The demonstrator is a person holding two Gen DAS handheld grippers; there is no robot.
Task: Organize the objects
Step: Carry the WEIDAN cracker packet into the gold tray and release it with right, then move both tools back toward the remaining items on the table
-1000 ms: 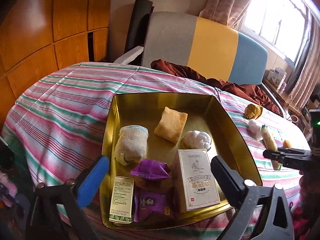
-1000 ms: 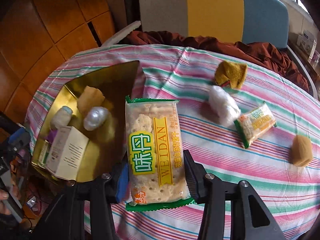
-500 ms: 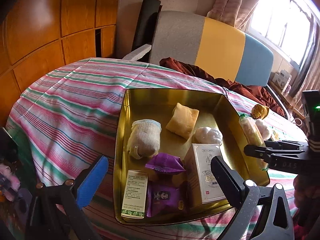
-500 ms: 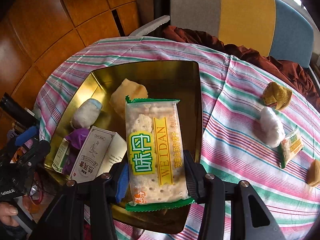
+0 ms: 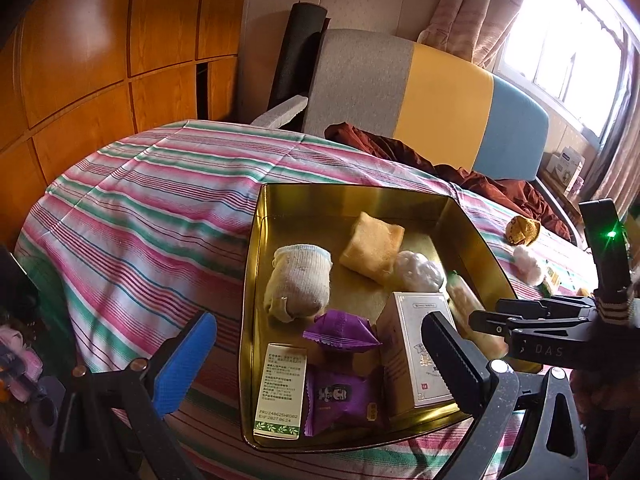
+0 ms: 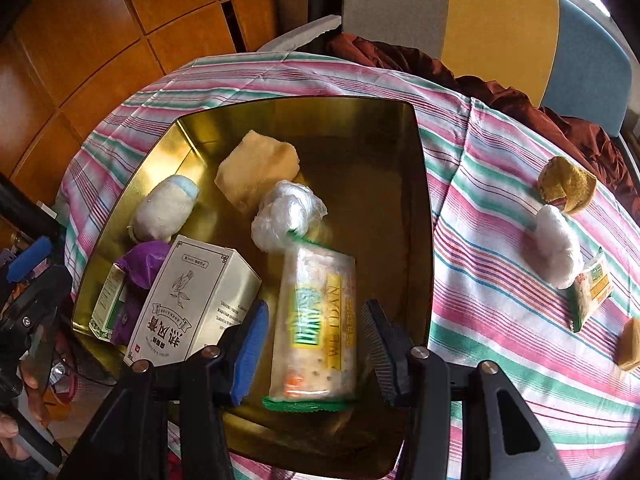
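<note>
R tool (image 6: 312,344) is spread over the gold tin (image 6: 424,216), pads clear of the Weidan cracker pack (image 6: 314,320) on both sides; the pack is motion-blurred between them, prob dropping or just landed in the tin's near-right part, beside the white tea-style box (image 6: 196,300) & just below the clear-wrapped white ball (image 6: 286,216). L tool (image 5: 316,356) is spread wide too, empty, hovering at the tin's near edge w/ nothing between its pads. Also in the tin: rolled sock (image 6: 164,210), yellow folded cloth (image 6: 258,168), purple snack packs (image 5: 340,396), small green-white box (image 5: 280,388). Out on the striped cloth w/ things left to sort: mustard sock bundle (image 6: 566,184), white wrapped ball (image 6: 558,246), small cracker pack (image 6: 592,288), tan item (image 6: 630,344). Handling: cracker pack looks light, film slick & crinkly, contents brittle, so pinch across the short width mid-pack, gentle squeeze, not by the sealed ends. Socks soft, forgiving; the wrapped balls squashy & slippery.
</note>
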